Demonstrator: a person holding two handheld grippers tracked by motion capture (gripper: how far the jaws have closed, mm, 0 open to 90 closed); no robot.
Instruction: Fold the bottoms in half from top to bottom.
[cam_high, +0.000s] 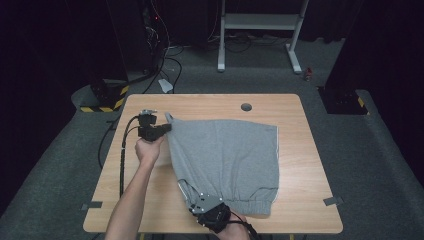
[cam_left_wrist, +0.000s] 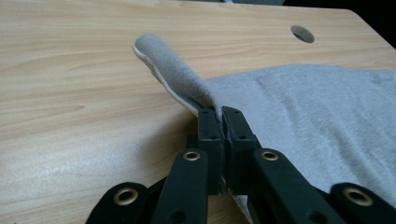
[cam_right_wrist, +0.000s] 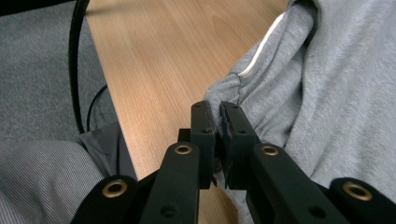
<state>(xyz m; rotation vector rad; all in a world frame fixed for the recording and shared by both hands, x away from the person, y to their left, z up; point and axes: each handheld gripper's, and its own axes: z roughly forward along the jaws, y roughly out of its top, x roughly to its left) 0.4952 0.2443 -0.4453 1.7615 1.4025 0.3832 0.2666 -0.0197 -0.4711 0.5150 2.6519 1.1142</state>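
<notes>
A pair of grey shorts (cam_high: 227, 160) with white side piping lies spread on the wooden table (cam_high: 295, 107). My left gripper (cam_high: 167, 127) is shut on the far left corner of the shorts (cam_left_wrist: 299, 107), and a flap of hem sticks up past its closed jaws. My right gripper (cam_high: 192, 202) is shut on the gathered near left corner, by the elastic waistband (cam_high: 250, 206). In the right gripper view the grey fabric (cam_right_wrist: 327, 84) is pinched between the black jaws. Both held corners are lifted slightly off the tabletop.
A round cable hole (cam_high: 246, 107) sits near the table's far edge. Black cables (cam_high: 121, 160) trail from the left gripper over the left edge. A white desk frame (cam_high: 260, 22) stands on the carpet beyond, and a clothed leg (cam_right_wrist: 42, 177) shows below the near edge.
</notes>
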